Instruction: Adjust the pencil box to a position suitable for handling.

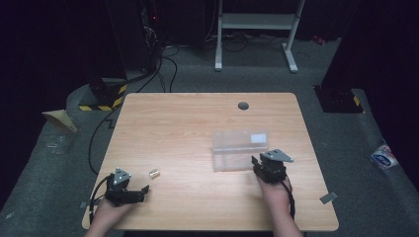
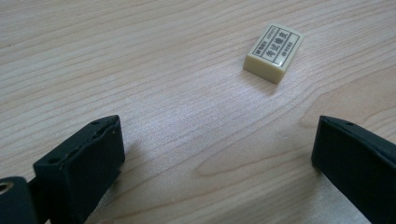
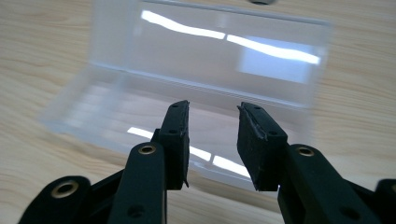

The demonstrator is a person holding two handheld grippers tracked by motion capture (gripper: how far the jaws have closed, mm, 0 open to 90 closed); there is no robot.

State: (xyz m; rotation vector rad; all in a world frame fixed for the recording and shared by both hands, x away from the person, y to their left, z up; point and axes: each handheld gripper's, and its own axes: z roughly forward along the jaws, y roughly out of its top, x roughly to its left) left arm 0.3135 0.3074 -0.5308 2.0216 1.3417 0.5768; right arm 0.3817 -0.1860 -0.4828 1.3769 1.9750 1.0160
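Wide-open jaws of the left gripper (image 2: pixel 215 154) face the eraser (image 2: pixel 273 52) at one o'clock to grab it, while the right gripper (image 3: pixel 212 140), half open and empty, waits by the open clear box (image 3: pixel 187 93).

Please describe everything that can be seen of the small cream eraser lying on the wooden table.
The small cream rectangular eraser is a flat block with rounded edges that looks like rubber or soft plastic. Its top face carries a black-framed label with printed characters too small to read. It lies flat on the light wooden table, on its broad face, turned at an angle to the wood grain. Nothing else touches it. It rests ahead of the open left gripper, apart from both jaws. In the high view it lies near the table's front left.
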